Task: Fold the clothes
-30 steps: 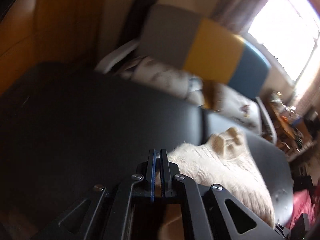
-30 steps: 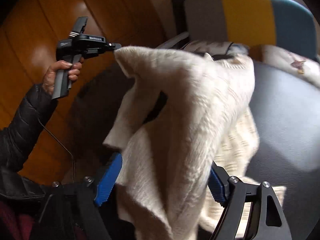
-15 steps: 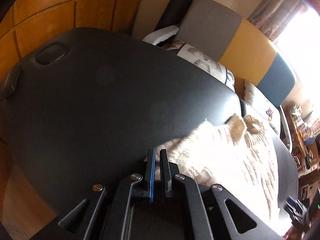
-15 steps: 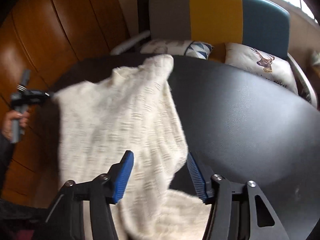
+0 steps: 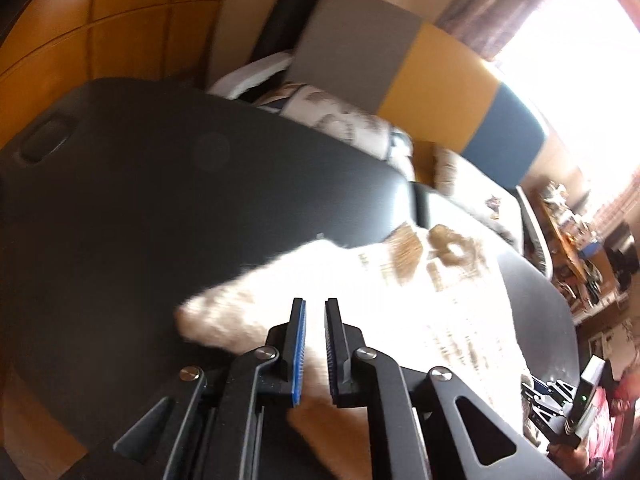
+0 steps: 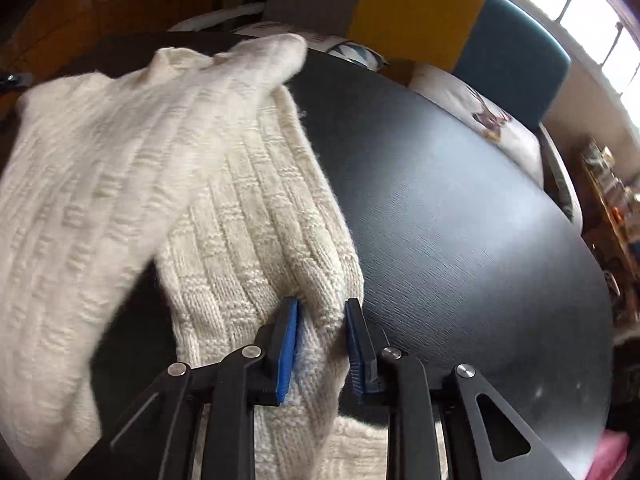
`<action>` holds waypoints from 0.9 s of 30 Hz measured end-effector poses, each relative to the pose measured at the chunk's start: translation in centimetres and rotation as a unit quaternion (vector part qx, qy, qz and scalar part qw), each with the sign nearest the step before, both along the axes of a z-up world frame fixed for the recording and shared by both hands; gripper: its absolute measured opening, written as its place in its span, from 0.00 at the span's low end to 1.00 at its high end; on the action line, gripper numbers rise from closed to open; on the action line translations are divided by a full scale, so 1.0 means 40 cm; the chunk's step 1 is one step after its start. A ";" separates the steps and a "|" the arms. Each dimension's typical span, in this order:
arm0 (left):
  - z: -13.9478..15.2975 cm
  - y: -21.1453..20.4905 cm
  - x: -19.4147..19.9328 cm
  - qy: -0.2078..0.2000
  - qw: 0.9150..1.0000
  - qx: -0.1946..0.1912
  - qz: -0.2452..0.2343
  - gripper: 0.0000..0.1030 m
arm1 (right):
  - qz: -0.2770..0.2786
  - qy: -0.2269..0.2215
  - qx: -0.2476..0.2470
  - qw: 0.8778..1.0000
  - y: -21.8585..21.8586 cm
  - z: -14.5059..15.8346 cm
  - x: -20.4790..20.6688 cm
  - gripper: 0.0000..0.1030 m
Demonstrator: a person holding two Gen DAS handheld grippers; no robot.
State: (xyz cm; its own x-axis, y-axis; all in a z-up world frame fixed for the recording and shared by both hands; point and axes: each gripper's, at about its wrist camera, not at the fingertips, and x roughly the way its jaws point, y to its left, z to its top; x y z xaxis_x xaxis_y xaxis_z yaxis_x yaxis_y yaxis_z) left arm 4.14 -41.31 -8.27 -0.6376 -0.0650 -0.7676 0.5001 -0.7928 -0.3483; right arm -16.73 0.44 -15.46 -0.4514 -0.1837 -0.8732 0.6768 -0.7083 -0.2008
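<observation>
Sweater (image 6: 256,208) lies lengthwise on the black table (image 6: 460,208), running away from your right gripper (image 6: 322,344), whose jaws are closing around its near edge, while your left gripper (image 5: 316,352) is opening off the knit.

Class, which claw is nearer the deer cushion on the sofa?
Right. The right claw grips the sweater on the side toward the deer cushion; the left claw is at the sweater's far side.

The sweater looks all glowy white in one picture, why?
Left wrist view: window light overexposes the sweater, washing out its knit, with motion blur along its edge. Right wrist view: softer light, so the knit ribs show sharply near the right gripper; only the far part blurs.
</observation>
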 end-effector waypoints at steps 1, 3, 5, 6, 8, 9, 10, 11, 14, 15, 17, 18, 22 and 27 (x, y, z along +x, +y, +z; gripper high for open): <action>0.011 0.015 -0.006 0.009 1.000 -0.002 -0.006 0.10 | -0.019 0.000 0.005 1.000 0.032 -0.001 -0.016 0.23; 0.034 0.043 -0.013 0.025 1.000 -0.005 -0.017 0.12 | -0.058 0.009 0.026 0.998 0.106 0.000 -0.046 0.24; 0.049 0.063 -0.020 0.034 0.999 0.000 -0.029 0.12 | -0.095 0.006 0.034 0.995 0.176 0.000 -0.085 0.26; 0.055 0.074 -0.025 0.036 0.999 0.003 -0.035 0.13 | -0.113 0.005 0.036 0.993 0.210 0.000 -0.104 0.27; 0.055 0.099 -0.032 0.030 0.998 0.009 -0.048 0.13 | -0.150 0.005 0.047 0.987 0.276 0.006 -0.145 0.28; 0.053 0.118 -0.029 0.029 0.998 0.010 -0.057 0.13 | -0.168 0.004 0.050 0.985 0.306 0.006 -0.165 0.29; 0.054 0.140 -0.028 0.027 0.997 0.008 -0.069 0.13 | -0.182 0.003 0.051 0.982 0.335 0.007 -0.182 0.31; 0.058 0.167 -0.027 0.026 0.996 0.003 -0.085 0.13 | -0.196 0.001 0.051 0.979 0.364 0.007 -0.200 0.31; 0.063 0.254 -0.052 0.020 0.990 -0.017 -0.138 0.13 | -0.227 -0.008 0.040 0.973 0.431 0.028 -0.240 0.32; 0.065 0.284 -0.066 0.019 0.987 -0.024 -0.157 0.13 | -0.229 -0.006 0.017 0.973 0.444 0.054 -0.239 0.32; 0.069 0.355 -0.110 0.017 0.979 -0.031 -0.200 0.15 | -0.218 -0.001 -0.048 0.975 0.456 0.116 -0.231 0.33; 0.070 0.392 -0.135 0.016 0.974 -0.033 -0.222 0.15 | -0.199 -0.003 -0.081 0.977 0.446 0.143 -0.224 0.39; 0.042 0.545 -0.237 -0.002 0.955 -0.053 -0.291 0.15 | -0.126 0.002 -0.132 0.983 0.364 0.187 -0.208 0.56; -0.045 0.657 -0.319 -0.063 0.940 -0.075 -0.327 0.15 | -0.082 -0.029 -0.069 0.994 0.262 0.084 -0.201 0.55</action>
State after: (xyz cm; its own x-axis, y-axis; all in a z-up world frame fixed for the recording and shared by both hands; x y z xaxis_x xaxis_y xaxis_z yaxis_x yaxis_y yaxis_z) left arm -8.62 -15.02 -10.06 -0.4836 0.1961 -0.8530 -0.0812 -0.9804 -0.1793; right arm -24.77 10.92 -12.09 -0.4346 -0.2309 -0.8705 0.5570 -0.8285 -0.0583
